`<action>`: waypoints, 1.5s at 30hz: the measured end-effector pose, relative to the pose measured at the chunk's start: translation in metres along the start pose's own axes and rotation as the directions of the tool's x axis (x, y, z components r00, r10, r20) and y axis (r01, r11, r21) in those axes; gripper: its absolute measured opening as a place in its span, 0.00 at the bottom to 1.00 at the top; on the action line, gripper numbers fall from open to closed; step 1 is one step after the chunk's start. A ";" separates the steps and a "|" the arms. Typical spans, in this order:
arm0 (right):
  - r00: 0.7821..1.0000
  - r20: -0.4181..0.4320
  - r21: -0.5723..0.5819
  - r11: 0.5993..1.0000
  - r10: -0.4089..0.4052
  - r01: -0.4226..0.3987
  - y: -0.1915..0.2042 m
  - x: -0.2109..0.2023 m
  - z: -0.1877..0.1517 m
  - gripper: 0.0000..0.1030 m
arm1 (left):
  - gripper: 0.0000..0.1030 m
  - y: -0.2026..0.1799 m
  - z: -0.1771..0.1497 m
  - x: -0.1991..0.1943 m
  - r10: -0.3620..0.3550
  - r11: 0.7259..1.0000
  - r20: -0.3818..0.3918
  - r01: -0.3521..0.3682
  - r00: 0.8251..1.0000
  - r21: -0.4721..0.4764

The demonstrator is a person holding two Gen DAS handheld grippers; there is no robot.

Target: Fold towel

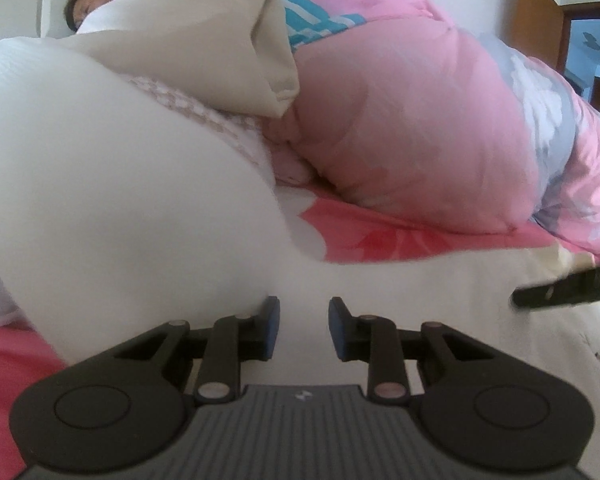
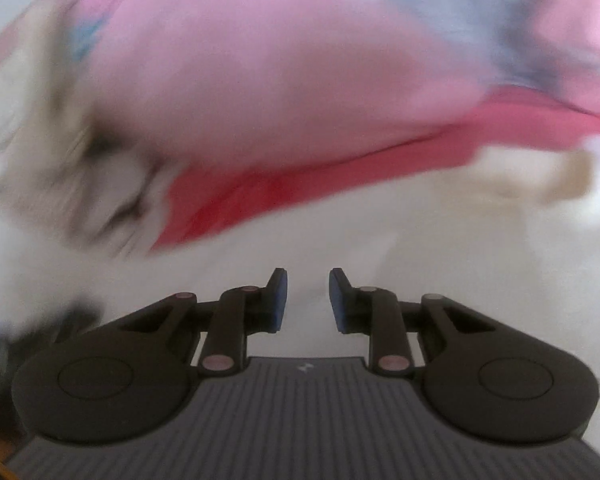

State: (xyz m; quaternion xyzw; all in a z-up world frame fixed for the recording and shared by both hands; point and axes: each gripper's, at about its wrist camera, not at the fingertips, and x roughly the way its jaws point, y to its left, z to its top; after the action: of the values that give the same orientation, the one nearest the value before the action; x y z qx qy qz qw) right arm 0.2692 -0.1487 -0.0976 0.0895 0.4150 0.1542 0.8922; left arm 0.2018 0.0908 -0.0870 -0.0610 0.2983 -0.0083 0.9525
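Nearest the lens in the left wrist view, the left hand-held gripper (image 1: 304, 328) points low across the bed, its blue-padded fingers (image 1: 272, 326) standing apart with a clear gap between them and nothing held. White towel (image 1: 112, 208) billows just beyond and to the left of it, a big smooth, rounded mound whose near edge comes down right beside the left fingertip; whether it touches the pad is not clear. Under the jaws lies pale cloth that runs on to the right, and I cannot tell whether it is towel or bed sheet (image 1: 400, 240), which shows a pink and red flower print farther off. A black blurred bar, seemingly the other tool (image 1: 568, 290), pokes in from the right edge. Far behind are a pink quilt (image 1: 412, 120), a cream pillow (image 1: 220, 28) and a person lying at far left. In the right wrist view, heavily blurred, the right hand-held gripper (image 2: 308, 300) likewise has its jaws parted and empty, aimed flat over white cloth (image 2: 340, 232), with the pink quilt (image 2: 280, 80) beyond.
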 end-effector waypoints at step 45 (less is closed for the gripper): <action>1.000 0.021 0.017 1.000 0.011 -0.011 0.040 0.033 0.044 0.19 | 0.31 0.012 0.012 -0.011 0.064 0.998 0.096 -0.063 0.993 -0.006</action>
State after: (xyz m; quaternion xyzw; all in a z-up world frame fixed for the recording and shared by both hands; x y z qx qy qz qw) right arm 0.3148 -0.1007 -0.0816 0.1011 0.4064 0.1547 0.8948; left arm 0.1997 0.1050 -0.0725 -0.0531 0.2539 0.0254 0.9654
